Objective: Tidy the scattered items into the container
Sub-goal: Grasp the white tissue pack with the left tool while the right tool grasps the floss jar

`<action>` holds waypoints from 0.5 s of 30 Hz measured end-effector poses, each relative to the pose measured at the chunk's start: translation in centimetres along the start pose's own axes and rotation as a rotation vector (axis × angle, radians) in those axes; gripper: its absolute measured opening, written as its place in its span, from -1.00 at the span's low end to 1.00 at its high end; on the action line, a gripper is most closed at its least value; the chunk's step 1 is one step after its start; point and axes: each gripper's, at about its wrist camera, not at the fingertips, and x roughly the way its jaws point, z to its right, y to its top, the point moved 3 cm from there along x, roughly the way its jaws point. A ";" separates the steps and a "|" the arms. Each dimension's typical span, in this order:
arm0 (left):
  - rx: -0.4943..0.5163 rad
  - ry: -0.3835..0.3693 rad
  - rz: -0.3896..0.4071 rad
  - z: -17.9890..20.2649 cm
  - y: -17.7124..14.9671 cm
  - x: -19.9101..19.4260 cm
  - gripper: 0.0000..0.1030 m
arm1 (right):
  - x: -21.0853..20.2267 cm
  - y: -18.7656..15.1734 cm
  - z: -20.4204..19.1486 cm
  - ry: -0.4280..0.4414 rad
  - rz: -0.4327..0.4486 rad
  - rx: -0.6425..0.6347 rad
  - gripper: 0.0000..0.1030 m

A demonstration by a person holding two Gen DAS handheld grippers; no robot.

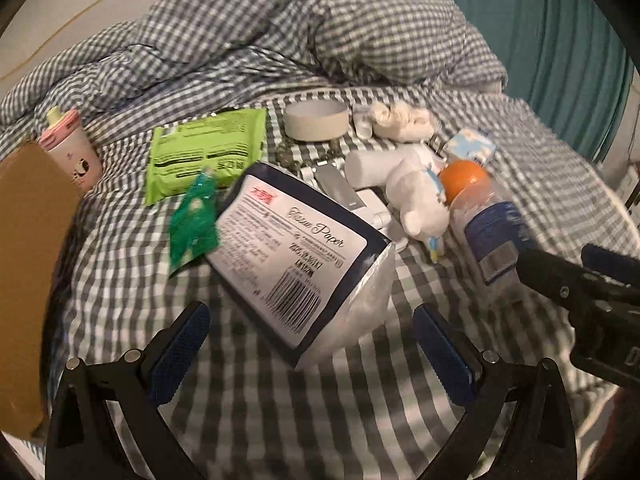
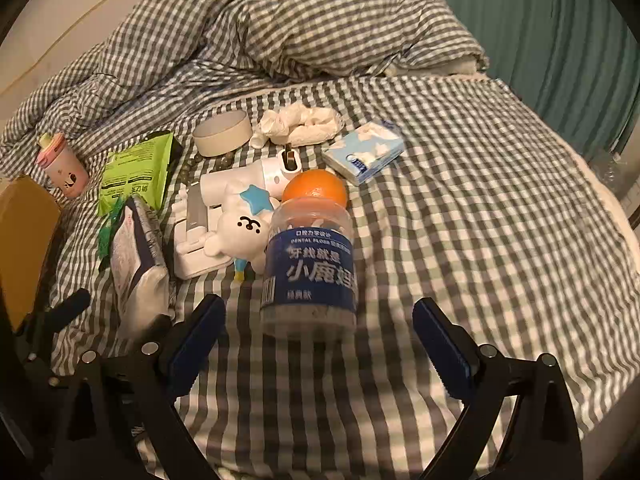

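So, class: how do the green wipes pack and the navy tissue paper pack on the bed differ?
The green wipes pack lies flat on the checked bedding; the navy tissue paper pack is propped up on one side. The wipes pack is bright green and thin; the tissue pack is dark, white-labelled and bulkier. Both are soft plastic-wrapped packs, neither gripped.

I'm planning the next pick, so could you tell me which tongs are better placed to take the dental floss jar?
The right tongs, probably: they are open with the dental floss jar lying centred just ahead of them. The left tongs, also open, face the tissue paper pack instead.
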 end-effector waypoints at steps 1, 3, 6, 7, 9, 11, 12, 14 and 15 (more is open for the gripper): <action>0.005 0.010 -0.006 0.1 0.1 0.5 1.00 | 0.5 0.1 0.0 -0.003 -0.010 -0.002 0.85; 0.010 0.029 -0.028 0.1 0.3 1.8 1.00 | 1.6 0.3 -0.2 -0.015 -0.029 -0.007 0.85; -0.006 0.008 -0.076 -0.7 0.1 3.3 0.86 | 3.2 0.4 -0.6 -0.029 -0.062 -0.019 0.82; -0.017 -0.003 -0.092 -0.9 0.0 3.6 0.72 | 3.6 0.3 -0.5 -0.036 -0.075 -0.013 0.72; -0.039 -0.038 -0.107 -1.6 -0.2 3.8 0.64 | 4.2 0.0 -0.3 -0.020 -0.106 0.010 0.19; -0.036 -0.041 -0.094 -1.9 -0.4 3.3 0.40 | 4.1 -0.2 0.0 -0.007 -0.113 0.034 0.19; -0.032 -0.043 -0.090 -2.0 -0.5 3.1 0.35 | 3.9 -0.3 0.0 -0.009 -0.111 0.039 0.19; -0.024 -0.046 -0.079 -2.2 -0.6 2.6 0.07 | 3.4 -0.5 0.2 -0.004 -0.113 0.057 0.19; -0.017 -0.044 -0.075 -2.2 -0.7 2.4 -0.01 | 3.0 -0.6 0.3 0.003 -0.113 0.063 0.19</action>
